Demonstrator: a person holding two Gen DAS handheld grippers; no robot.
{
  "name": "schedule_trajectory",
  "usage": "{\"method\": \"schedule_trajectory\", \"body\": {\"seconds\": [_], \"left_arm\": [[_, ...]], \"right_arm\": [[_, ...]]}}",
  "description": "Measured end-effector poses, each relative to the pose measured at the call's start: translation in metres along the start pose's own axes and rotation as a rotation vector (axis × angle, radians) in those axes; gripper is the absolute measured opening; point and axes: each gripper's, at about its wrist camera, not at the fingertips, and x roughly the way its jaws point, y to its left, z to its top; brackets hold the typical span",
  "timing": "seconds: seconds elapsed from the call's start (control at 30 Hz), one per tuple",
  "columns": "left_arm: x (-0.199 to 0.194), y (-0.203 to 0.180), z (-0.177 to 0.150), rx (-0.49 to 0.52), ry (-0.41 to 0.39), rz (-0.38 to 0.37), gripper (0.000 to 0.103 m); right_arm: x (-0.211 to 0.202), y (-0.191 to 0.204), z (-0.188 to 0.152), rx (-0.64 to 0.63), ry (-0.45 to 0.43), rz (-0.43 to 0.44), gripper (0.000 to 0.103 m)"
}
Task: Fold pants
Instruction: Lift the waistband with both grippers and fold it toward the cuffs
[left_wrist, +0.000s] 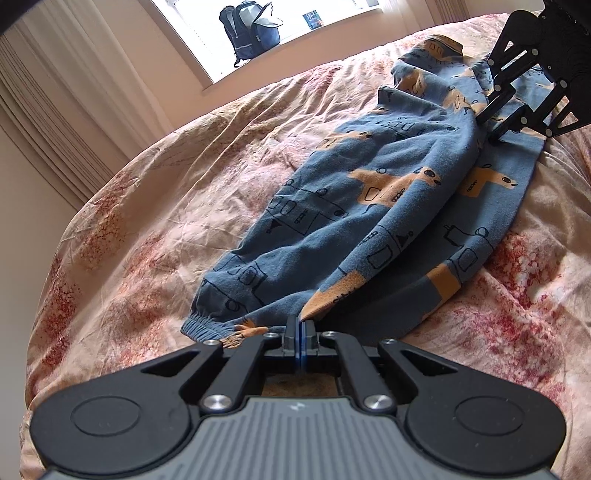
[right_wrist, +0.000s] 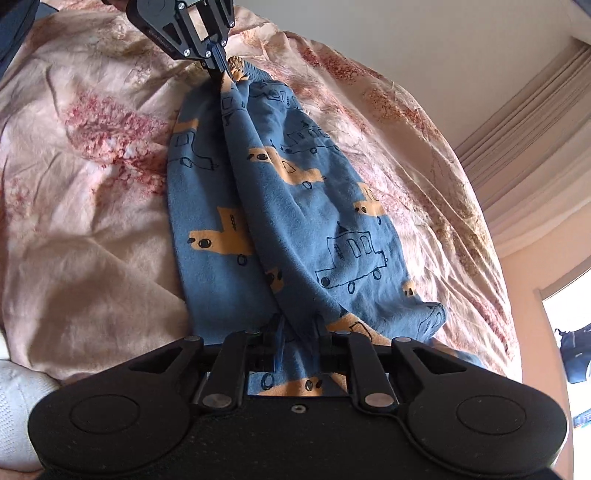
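The pants (left_wrist: 369, 206), blue with orange and outlined vehicles, lie lengthways on the bed (left_wrist: 155, 192) over a pink-blotched cover, one leg laid over the other so the garment is already halved along its length, though the upper layer is still rumpled and its edges do not quite meet. The left tool (left_wrist: 300, 325) is clamped on the cloth at the cuff end. The right tool (right_wrist: 295, 332) sits at the waistband end with its jaws a little apart and fabric bunched between them; I cannot tell whether it still pinches. By my reckoning, smoothing and the crosswise fold, cuffs to waist, remain to do.
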Motion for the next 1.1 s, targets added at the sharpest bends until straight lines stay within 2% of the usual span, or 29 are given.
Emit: {"method": "schedule_trajectory", "body": {"seconds": [0.23,0.3,0.33,0.4,0.6,0.87,0.93,1.0,1.03,1.07,1.1], "left_arm": [[-0.001,0.000,0.001,-0.008,0.003,0.001,0.001],[-0.001,0.000,0.001,-0.011,0.004,0.003,0.001],[-0.001,0.000,0.001,-0.014,0.004,0.003,0.001],[-0.001,0.001,0.001,-0.019,0.003,0.002,0.001],[-0.003,0.003,-0.002,-0.015,0.009,-0.009,0.001],[-0.004,0.001,-0.010,-0.003,0.030,-0.024,0.001],[-0.003,0.000,-0.010,-0.008,0.031,-0.021,0.001],[-0.003,0.000,-0.009,-0.018,0.028,-0.016,0.001],[-0.003,0.000,-0.007,-0.020,0.024,-0.014,0.001],[-0.004,0.001,-0.006,-0.022,0.022,-0.012,0.001],[-0.004,0.002,-0.005,-0.022,0.020,-0.010,0.001]], "right_arm": [[0.004,0.012,-0.007,-0.105,0.014,-0.037,0.015],[0.007,0.014,-0.008,-0.121,0.013,-0.063,0.010],[0.008,0.014,-0.008,-0.120,0.013,-0.065,0.003],[0.007,0.013,-0.008,-0.109,0.001,-0.059,0.000],[-0.020,-0.001,-0.009,-0.050,-0.045,-0.006,0.000],[-0.043,0.010,-0.014,-0.095,-0.004,0.131,0.000],[-0.041,0.015,-0.016,-0.099,0.005,0.114,0.000],[-0.036,0.013,-0.017,-0.086,-0.002,0.036,0.000],[-0.034,0.013,-0.016,-0.095,-0.002,0.014,0.007],[-0.028,0.012,-0.016,-0.113,0.003,-0.006,0.018],[-0.024,0.012,-0.016,-0.135,0.007,-0.017,0.021]]}}
